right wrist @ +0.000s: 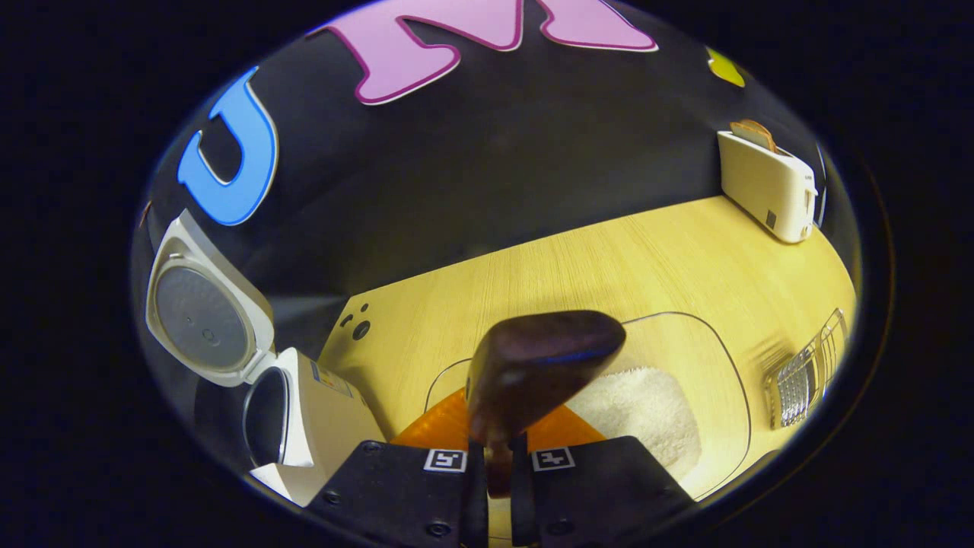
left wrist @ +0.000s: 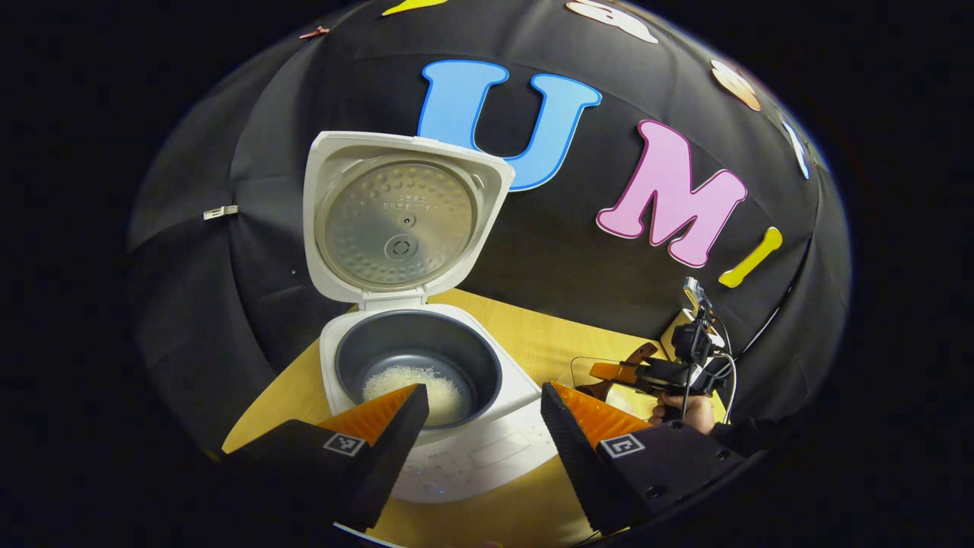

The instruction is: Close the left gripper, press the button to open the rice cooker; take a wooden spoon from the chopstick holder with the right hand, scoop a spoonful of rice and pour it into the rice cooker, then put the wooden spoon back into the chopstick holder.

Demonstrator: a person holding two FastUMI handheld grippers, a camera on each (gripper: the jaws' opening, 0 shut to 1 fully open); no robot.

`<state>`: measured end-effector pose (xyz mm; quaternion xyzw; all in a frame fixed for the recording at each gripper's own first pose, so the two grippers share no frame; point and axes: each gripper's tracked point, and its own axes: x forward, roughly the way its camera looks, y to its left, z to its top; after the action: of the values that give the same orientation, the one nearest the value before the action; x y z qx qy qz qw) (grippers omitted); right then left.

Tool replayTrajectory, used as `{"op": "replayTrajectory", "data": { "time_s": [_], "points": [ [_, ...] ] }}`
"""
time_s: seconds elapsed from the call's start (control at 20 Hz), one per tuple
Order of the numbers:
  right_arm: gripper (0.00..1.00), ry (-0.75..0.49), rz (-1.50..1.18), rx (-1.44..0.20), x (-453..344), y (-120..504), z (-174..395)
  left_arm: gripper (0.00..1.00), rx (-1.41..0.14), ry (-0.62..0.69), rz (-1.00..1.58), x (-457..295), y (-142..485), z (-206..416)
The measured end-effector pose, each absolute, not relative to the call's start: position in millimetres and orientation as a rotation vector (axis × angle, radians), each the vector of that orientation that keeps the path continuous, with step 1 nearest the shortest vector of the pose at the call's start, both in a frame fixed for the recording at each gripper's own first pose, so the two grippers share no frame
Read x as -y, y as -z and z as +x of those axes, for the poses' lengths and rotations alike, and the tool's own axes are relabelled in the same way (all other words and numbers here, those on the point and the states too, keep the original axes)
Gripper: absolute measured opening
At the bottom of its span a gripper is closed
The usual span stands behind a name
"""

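The white rice cooker [left wrist: 456,426] stands with its lid [left wrist: 399,217] swung up. Its dark inner pot [left wrist: 418,358] holds a small heap of rice [left wrist: 415,384]. My left gripper [left wrist: 483,396] hangs open just in front of the pot, with nothing between its fingers. My right gripper [right wrist: 498,449] is shut on the handle of the wooden spoon [right wrist: 544,365], whose dark bowl is raised above a clear container [right wrist: 715,342] of rice [right wrist: 647,411]. In the left gripper view a hand holds that right gripper [left wrist: 612,373] with the spoon [left wrist: 638,355] at the far right. The cooker [right wrist: 319,426] sits left of the container.
A metal mesh chopstick holder [right wrist: 806,377] stands at the table's right edge. A white toaster [right wrist: 768,186] with bread in it sits at the back right. The wooden table [right wrist: 609,266] runs up to the black cloth wall.
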<state>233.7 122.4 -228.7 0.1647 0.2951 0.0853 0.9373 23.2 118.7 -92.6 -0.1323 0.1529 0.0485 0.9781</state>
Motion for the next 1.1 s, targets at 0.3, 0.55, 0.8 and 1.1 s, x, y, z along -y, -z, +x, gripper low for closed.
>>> {"op": "replayTrajectory", "data": {
  "time_s": [0.3, 0.55, 0.8, 1.1],
  "points": [
    [0.16, -0.136, 0.513, -0.652, -107, 225, 219, 0.96, -0.296, -0.104, -0.257, -122, 86, 22],
    [0.16, -0.086, 0.637, -0.630, -85, 215, 217, 0.96, -0.279, -0.115, -0.236, -129, 77, 22],
    [0.16, -0.032, 0.776, -0.618, -62, 204, 215, 0.96, -0.266, -0.122, -0.227, -131, 72, 16],
    [0.16, -0.045, 0.890, -0.576, -53, 167, 210, 0.96, -0.257, -0.115, -0.230, -124, 69, 7]
  ]
}}
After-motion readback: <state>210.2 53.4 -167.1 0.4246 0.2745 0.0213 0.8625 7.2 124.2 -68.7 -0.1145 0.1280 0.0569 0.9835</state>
